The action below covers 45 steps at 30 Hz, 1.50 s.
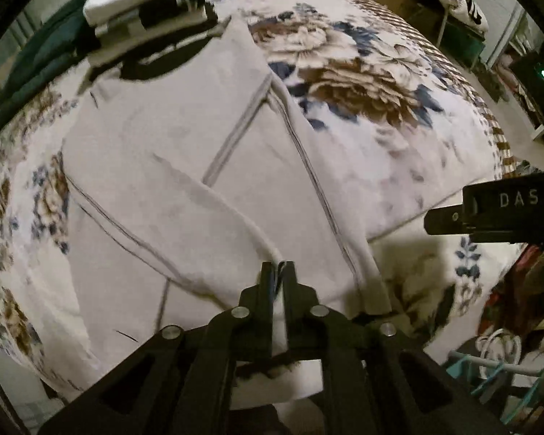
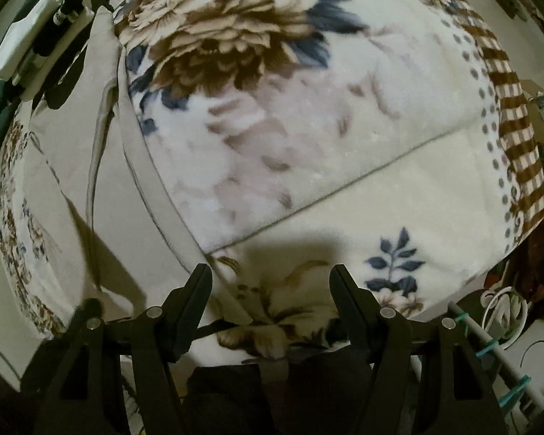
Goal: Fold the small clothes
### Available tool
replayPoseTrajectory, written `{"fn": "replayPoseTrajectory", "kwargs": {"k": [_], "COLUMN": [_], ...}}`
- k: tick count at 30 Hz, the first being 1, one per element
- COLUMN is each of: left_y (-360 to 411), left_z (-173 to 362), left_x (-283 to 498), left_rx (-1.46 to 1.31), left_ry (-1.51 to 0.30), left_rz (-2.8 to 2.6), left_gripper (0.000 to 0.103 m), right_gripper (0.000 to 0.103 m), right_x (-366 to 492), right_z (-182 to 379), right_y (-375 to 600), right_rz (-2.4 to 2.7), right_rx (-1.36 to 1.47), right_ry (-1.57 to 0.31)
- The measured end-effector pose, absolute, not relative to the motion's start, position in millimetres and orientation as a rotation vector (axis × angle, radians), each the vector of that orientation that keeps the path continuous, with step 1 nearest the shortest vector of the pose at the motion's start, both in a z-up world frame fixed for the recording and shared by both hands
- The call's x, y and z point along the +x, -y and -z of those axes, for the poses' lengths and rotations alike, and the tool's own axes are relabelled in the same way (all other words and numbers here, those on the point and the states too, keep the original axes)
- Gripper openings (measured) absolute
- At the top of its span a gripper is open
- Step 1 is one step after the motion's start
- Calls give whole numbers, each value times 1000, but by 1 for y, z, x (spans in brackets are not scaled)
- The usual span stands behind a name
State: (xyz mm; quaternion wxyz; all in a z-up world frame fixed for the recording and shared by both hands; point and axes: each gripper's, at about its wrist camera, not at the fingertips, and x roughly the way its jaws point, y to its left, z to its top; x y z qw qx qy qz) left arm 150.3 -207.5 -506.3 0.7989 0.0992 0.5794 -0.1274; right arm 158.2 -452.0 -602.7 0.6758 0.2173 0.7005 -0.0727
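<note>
Pale grey garment [image 1: 185,166] lies spread on the floral blanket [image 1: 399,137], mostly left of centre. Left tool [image 1: 277,272] pinches the garment's near edge. Right tool [image 2: 270,282] is spread, holding nothing, over blanket just right of the garment.

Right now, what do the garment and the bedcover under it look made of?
Garment: pale grey-beige matte soft knit, probably cotton jersey; it drapes in smooth folds with darker stitched seams. Blanket: plush fleece, likely polyester; fuzzy nap, soft-edged floral print, checked border. The left gripper pinches the garment's edge.
</note>
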Motion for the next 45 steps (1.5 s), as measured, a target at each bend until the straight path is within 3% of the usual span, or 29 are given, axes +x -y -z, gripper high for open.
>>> {"fn": "replayPoseTrajectory", "kwargs": {"k": [2,3,5,6,7,11,18,22,31,41,42,43,45], "left_y": [200,189,172,155,140,61,-53,-55,-11,-29,-27,-24,-22], "left_z": [503,500,496,495,494,500,563,586,609,595,598,602,604], "left_x": [150,152,156,158,159,157,142,136,87,93,95,98,102], "left_rx": [171,137,107,82,59,-61,-172,-124,121,-57,-68,-76,-74], "left_ry": [-1249,-1246,-1255,-1273,-1280,-1318,-1458,-1496,-1579,-1547,-1544,-1536,-1538], "left_rz": [244,216,172,127,89,-87,-310,-312,-243,-252,-245,-234,-211], "left_gripper": [7,13,50,84,91,91,90,90,90,90,90,87,79], "right_gripper": [69,69,69,69,69,69,69,69,69,69,65,39,3], "right_x": [159,158,156,156,158,165,160,158,122,130,129,129,125], "right_z": [604,604,604,604,604,612,664,686,694,673,677,680,682], "right_y": [452,453,439,435,431,414,391,375,332,365,366,369,370], "right_rz": [143,134,112,101,84,26,-20,-43,-80,-29,-33,-36,-8], "right_rx": [508,515,536,542,547,538,547,487,-25,404,424,444,444], "right_ry": [-1582,-1584,-1584,-1583,-1582,-1600,-1711,-1760,-1905,-1767,-1764,-1761,-1771]}}
